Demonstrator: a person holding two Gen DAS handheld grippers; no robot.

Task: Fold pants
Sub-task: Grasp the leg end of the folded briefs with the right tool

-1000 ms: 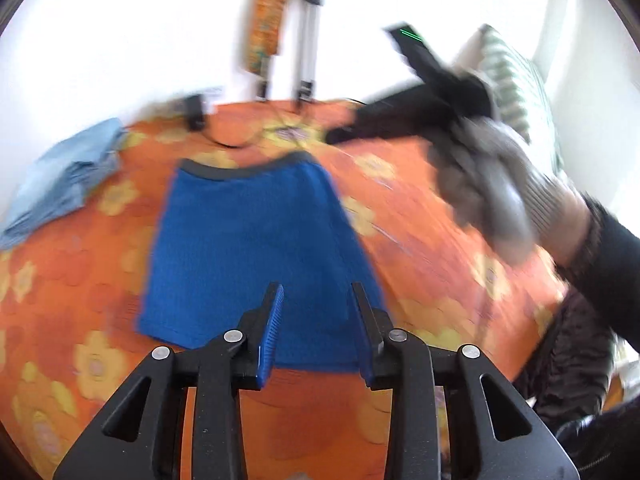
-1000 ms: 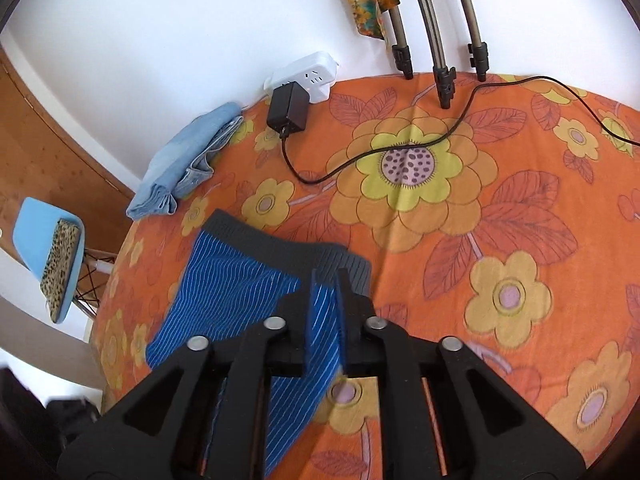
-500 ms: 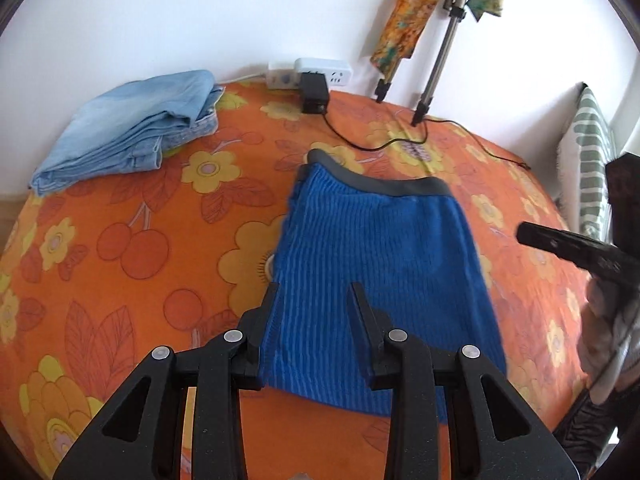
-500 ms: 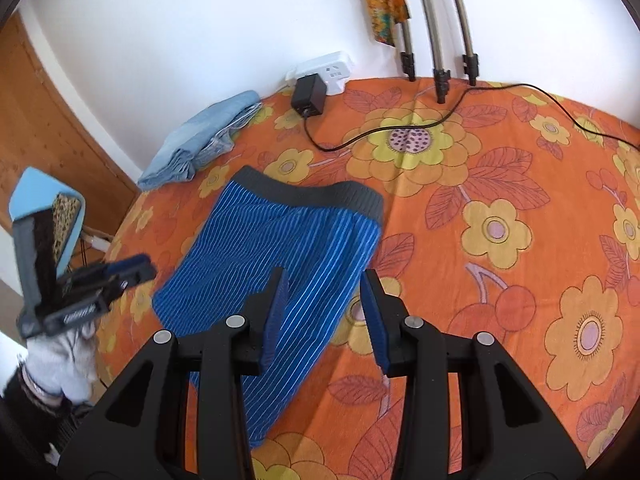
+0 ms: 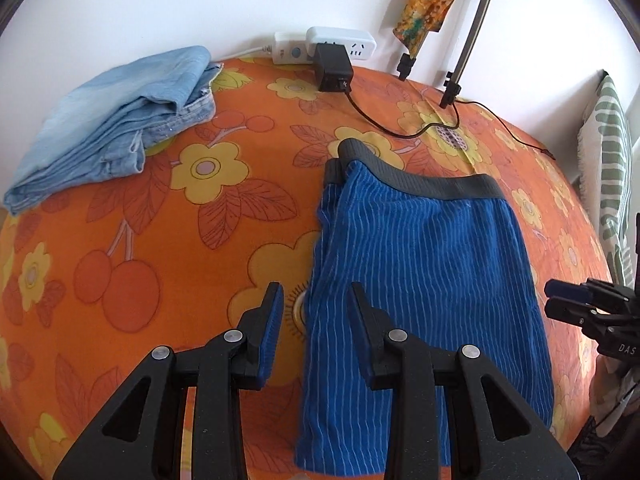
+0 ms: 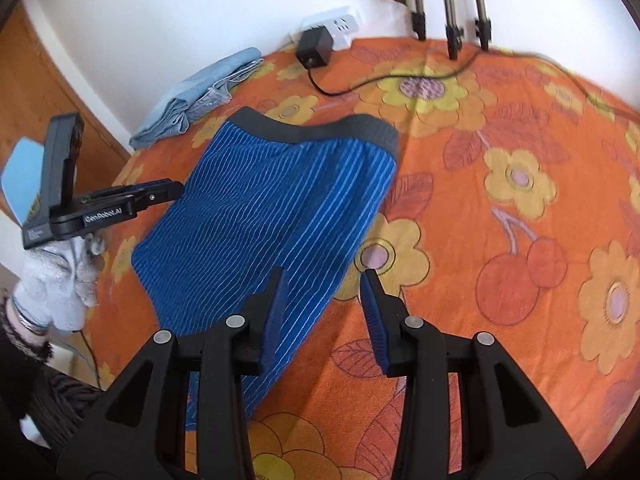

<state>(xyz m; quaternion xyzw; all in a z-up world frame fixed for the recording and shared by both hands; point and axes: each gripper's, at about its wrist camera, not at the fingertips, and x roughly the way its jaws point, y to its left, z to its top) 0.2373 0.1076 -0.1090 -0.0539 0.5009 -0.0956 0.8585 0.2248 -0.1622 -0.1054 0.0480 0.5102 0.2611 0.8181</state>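
Note:
Blue striped shorts [image 5: 420, 272] with a grey waistband lie flat, folded lengthwise, on the orange flowered bedspread [image 5: 160, 240]; they also show in the right wrist view [image 6: 264, 216]. My left gripper [image 5: 316, 312] is open and empty, hovering over the left edge of the shorts near the hem. My right gripper [image 6: 324, 300] is open and empty, above the right edge of the shorts. Each gripper shows in the other's view, the right gripper [image 5: 560, 300] and the left gripper [image 6: 168, 190], both beside the shorts.
Folded light-blue jeans [image 5: 116, 120] lie at the back left near the wall. A white power strip with a black adapter [image 5: 332, 68] and its cable [image 5: 380, 124] sit at the back. Tripod legs [image 6: 452, 40] stand at the back. A striped pillow [image 5: 608, 160] lies at right.
My right gripper has opened, let go of the shorts and pulled back. My left gripper has swung left along the shorts' edge. The shorts lie still.

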